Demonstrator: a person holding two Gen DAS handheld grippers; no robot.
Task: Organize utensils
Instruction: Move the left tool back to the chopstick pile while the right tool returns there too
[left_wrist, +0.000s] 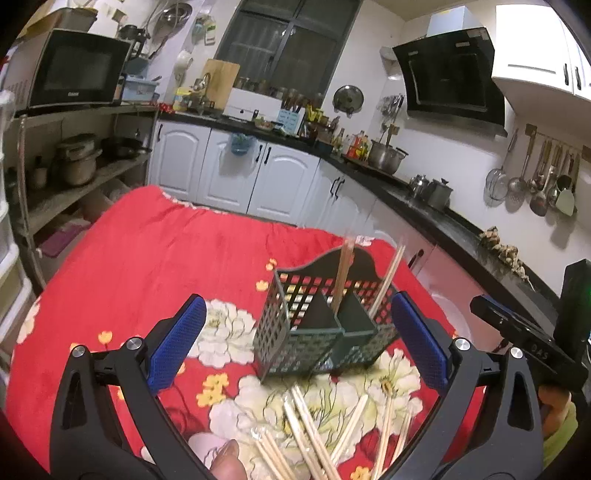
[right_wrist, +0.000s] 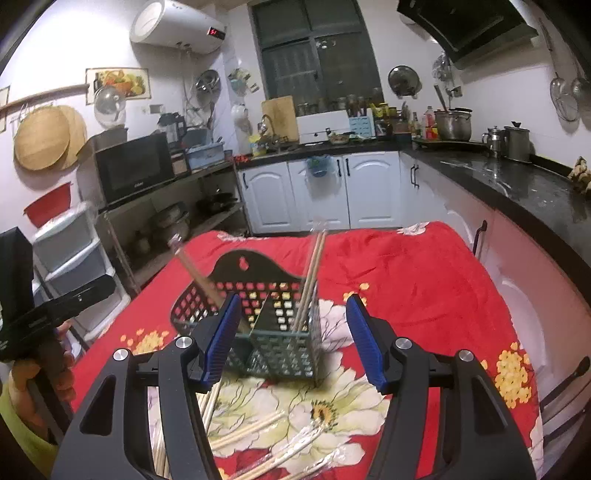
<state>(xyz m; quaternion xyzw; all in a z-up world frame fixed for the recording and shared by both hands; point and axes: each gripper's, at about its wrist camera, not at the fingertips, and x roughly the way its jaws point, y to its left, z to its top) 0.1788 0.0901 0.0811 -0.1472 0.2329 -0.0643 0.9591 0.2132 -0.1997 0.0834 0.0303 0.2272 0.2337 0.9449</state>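
A dark green lattice utensil basket (left_wrist: 284, 343) (right_wrist: 280, 354) stands on the red floral cloth (left_wrist: 147, 258). Upright in it are a brown chopstick pair (left_wrist: 343, 273) (right_wrist: 199, 277) and a pale pair (left_wrist: 388, 280) (right_wrist: 312, 277). Several loose wrapped pale chopsticks (left_wrist: 314, 435) (right_wrist: 251, 428) lie on the cloth in front of the basket. My left gripper (left_wrist: 298, 306) is wide open just short of the basket, above the loose chopsticks, holding nothing. My right gripper (right_wrist: 293, 299) is open and empty too, close in front of the basket.
A black counter (left_wrist: 443, 221) with pots runs along the right over white cabinets (right_wrist: 317, 192). To the left are a shelf with a microwave (left_wrist: 77, 66) and plastic drawers (right_wrist: 70, 243). Each gripper shows at the edge of the other's view.
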